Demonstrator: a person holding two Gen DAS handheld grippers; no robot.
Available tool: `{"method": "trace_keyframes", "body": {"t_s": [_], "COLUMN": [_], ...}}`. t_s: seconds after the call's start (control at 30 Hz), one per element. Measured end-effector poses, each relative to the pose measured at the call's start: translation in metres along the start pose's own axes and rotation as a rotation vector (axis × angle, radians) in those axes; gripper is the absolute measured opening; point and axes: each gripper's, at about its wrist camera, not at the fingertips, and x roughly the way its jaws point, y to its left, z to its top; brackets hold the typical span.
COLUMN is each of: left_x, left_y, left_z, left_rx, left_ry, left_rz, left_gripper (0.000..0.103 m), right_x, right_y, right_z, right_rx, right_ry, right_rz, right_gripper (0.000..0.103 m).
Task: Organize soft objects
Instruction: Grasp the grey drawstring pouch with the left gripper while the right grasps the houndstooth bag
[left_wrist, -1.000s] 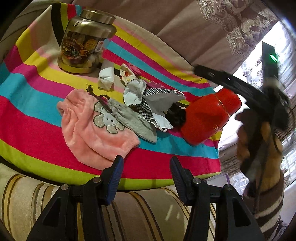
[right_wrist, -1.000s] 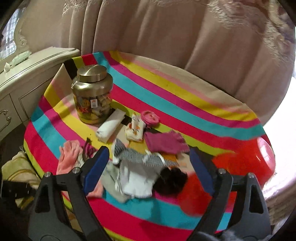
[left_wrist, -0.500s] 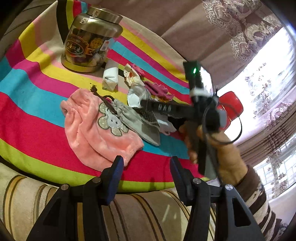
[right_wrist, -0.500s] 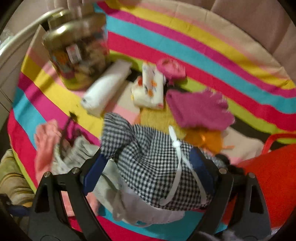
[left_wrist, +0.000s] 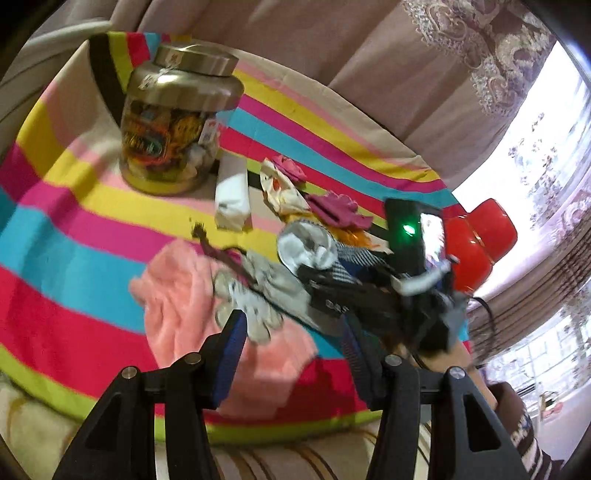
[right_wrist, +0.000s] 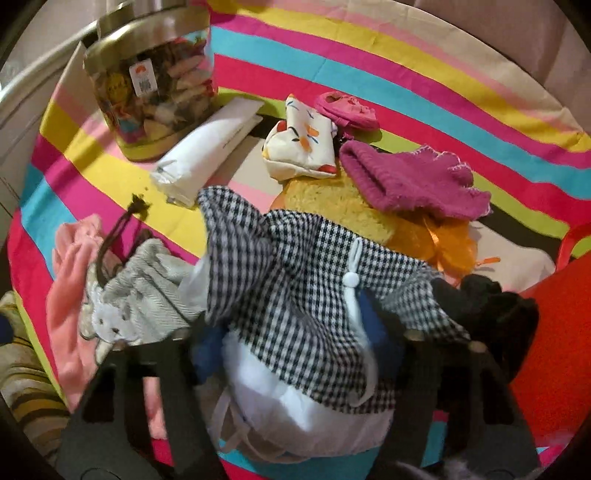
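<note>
Right wrist view: right gripper (right_wrist: 291, 332) straddles checkered cloth (right_wrist: 295, 266), jaws apart, nothing clenched. Close on one layer only. Left gripper (left_wrist: 291, 336) released, idle.

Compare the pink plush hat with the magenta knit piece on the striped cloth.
The pink plush hat is pale, fluffy and carries a bunny patch; the magenta knit piece is darker, ribbed and plain. The hat lies on the near side, partly under a grey pouch; the knit piece lies farther back, atop yellow fabric. Both are untouched.
</note>
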Motion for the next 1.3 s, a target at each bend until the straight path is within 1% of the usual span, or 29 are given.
{"method": "trace_keyframes", "body": {"t_s": [0.03,0.17,0.23,0.33,0.47,0.5,0.6,0.77,0.8,0.83,0.87,0.93,1.0,1.17,1.3], "left_x": [0.004,0.026,0.040,0.057,0.077,0.082,0.093,0.114,0.116,0.117,0.116,0.113,0.104,0.072,0.052], "left_y": [-0.001,-0.003,-0.003,-0.006,-0.009,-0.010,-0.013,-0.020,-0.022,-0.024,-0.024,-0.024,-0.024,-0.034,-0.039], "left_z": [0.004,0.020,0.025,0.028,0.030,0.031,0.031,0.024,0.022,0.020,0.019,0.018,0.019,0.020,0.019], "left_rx": [0.013,0.060,0.083,0.120,0.153,0.160,0.189,0.264,0.287,0.307,0.316,0.309,0.300,0.296,0.270], "left_ry": [-0.001,0.005,0.018,0.049,0.087,0.096,0.127,0.193,0.190,0.183,0.178,0.166,0.131,0.008,-0.050], "left_rz": [0.009,0.052,0.082,0.104,0.142,0.153,0.181,0.257,0.272,0.292,0.299,0.286,0.274,0.244,0.213], "left_gripper": [0.053,0.053,0.053,0.053,0.053,0.053,0.053,0.052,0.048,0.037,0.030,0.024,0.022,0.022,0.022], "right_x": [-0.001,-0.008,-0.015,-0.035,-0.069,-0.078,-0.094,-0.116,-0.114,-0.117,-0.120,-0.124,-0.128,-0.140,-0.149], "right_y": [-0.001,-0.011,-0.014,-0.018,-0.022,-0.025,-0.033,-0.040,-0.040,-0.039,-0.038,-0.036,-0.035,-0.042,-0.052], "right_z": [-0.001,-0.005,-0.008,-0.009,-0.012,-0.012,-0.013,-0.020,-0.020,-0.023,-0.026,-0.033,-0.040,-0.063,-0.080], "right_rx": [0.006,0.065,0.088,0.120,0.152,0.165,0.205,0.249,0.249,0.250,0.250,0.246,0.242,0.269,0.306], "right_ry": [-0.004,-0.039,-0.065,-0.124,-0.237,-0.267,-0.316,-0.353,-0.356,-0.359,-0.359,-0.361,-0.362,-0.352,-0.340], "right_rz": [-0.016,0.022,0.033,0.048,0.064,0.057,0.042,0.022,0.017,0.013,0.012,0.007,-0.010,-0.031,-0.051], "right_gripper": [0.032,0.022,0.021,0.020,0.020,0.020,0.020,0.020,0.020,0.020,0.020,0.020,0.020,0.020,0.020]}}
